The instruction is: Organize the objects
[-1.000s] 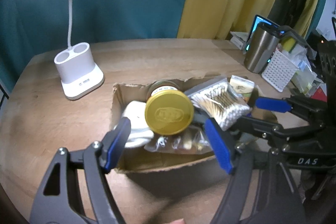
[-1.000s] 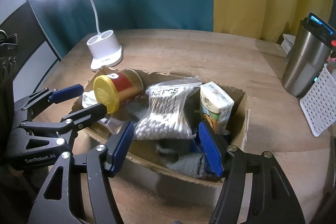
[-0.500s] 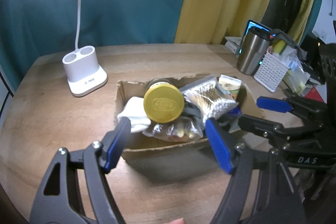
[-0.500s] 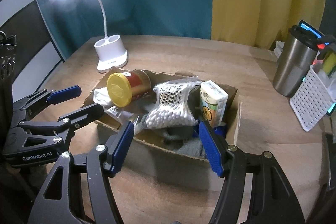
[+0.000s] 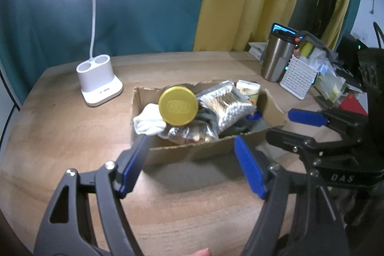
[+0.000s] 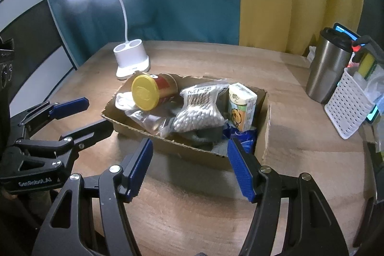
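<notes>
Box [image 6: 192,148] of torn cardboard is sitting near the middle of the table [image 6: 216,59], packed with odds and ends. A can [image 6: 153,91] with a yellow lid is lying on its side at the box's left end, lid facing the grippers, resting on a white cloth [image 5: 148,120] that is spilling over the left wall. Beside the can, a bag of swabs [image 6: 199,109] is leaning across the middle, and a tissue pack [image 6: 241,107] is standing upright at the right end. Grey cloth [image 6: 204,138] and a clear bag [image 5: 192,133] are lying underneath along the near wall.

Both tools are hovering short of the box's near wall, touching nothing. The left gripper [image 5: 192,164] is gaping wide with nothing between its blue pads, and the right gripper [image 6: 189,167] is spread just as wide and is also carrying nothing.

A lit lamp [image 6: 132,61] is standing toward the table's far left corner, behind the box. At the right edge, a steel tumbler [image 6: 328,68] is standing next to a white basket [image 6: 348,109] stuffed with clutter.
</notes>
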`<state>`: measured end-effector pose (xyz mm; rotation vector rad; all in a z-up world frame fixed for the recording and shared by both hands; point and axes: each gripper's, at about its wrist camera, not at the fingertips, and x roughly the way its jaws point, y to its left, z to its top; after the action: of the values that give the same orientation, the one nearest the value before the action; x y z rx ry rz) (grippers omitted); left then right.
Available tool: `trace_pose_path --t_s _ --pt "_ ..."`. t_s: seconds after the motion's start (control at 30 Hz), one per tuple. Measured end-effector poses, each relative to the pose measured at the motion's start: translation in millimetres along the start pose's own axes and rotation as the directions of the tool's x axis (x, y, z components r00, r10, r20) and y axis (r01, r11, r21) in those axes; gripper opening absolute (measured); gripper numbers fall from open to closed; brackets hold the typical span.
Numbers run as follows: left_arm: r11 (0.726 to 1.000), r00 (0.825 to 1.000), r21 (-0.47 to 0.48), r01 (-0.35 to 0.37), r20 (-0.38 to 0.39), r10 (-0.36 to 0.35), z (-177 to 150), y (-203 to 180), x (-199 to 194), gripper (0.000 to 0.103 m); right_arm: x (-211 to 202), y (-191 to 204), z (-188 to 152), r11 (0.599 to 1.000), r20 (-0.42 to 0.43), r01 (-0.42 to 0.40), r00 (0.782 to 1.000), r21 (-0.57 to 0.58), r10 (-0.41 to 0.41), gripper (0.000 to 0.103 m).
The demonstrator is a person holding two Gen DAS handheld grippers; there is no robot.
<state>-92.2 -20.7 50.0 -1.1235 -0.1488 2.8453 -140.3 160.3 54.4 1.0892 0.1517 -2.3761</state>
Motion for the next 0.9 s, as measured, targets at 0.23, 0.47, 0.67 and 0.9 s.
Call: trace_pose_path --t_s 0.23,0.47,0.67,0.9 --pt "1.0 1.0 -0.001 0.008 -0.006 -0.008 -12.5 -2.3 -11.5 0.075 -11.1 8.9 -12.6 1.0 0.005 0.012 1.0 -0.006 -0.012 0.068" --pt "0.999 1.0 -0.04 -0.02 -0.021 0.019 -25.3 0.6 -17.8 0.075 -20.9 13.7 -26.0 1.0 0.011 0.025 1.0 -0.01 -0.025 0.068" --pt "0.998 0.999 -0.059 -0.039 -0.023 0.037 -29.5 2.7 -22.9 0.075 -24.7 13.0 -34.2 1.0 0.012 0.031 0.999 0.0 -0.031 0.068" --pt "0.997 0.999 -0.073 -0.033 -0.014 0.032 -30.9 3.0 -25.0 0.075 -26.0 11.7 -38.1 0.999 0.009 0.032 0.999 0.003 -0.032 0.068"
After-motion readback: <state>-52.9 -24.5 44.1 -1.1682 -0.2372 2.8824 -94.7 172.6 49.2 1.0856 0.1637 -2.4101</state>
